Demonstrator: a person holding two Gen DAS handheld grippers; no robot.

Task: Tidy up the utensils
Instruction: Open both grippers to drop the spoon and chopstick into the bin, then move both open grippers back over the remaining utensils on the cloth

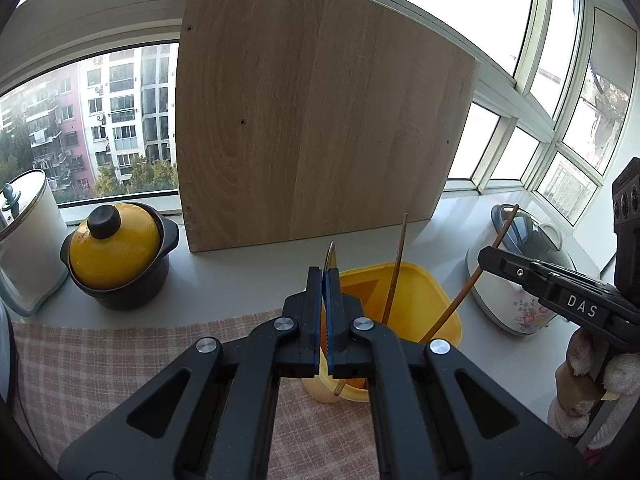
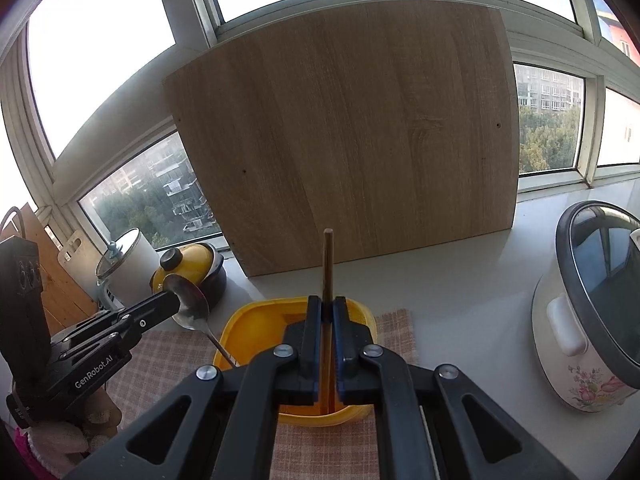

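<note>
Two tongs work over one yellow container (image 2: 360,412) on our checked cloth (image 2: 160,360), and we go left to right. At far left stands a white canister (image 1: 28,240) with a glass lid, and just beside it a dark pot (image 1: 120,280) under a yellow lid (image 1: 114,244) with a black knob. Behind them a wooden board (image 1: 320,120) leans against the window.

Our left gripper (image 1: 325,280) is clamped narrow on a metal spoon (image 2: 192,304): the bowl sticks up past the fingertips, and the handle slants down into the left side of the yellow container.

In that container we see two wooden chopsticks. One chopstick (image 1: 394,268) stands steeply in it, apart from both tongs in the left wrist view. Our right gripper (image 2: 327,308) is closed narrow on the other chopstick (image 2: 328,256), whose lower end reaches into the container while its top rises above the fingers.

At the right, on the white counter (image 2: 460,300), sits a floral rice cooker (image 2: 592,320) with a dark glass lid, near the container but apart from it.
</note>
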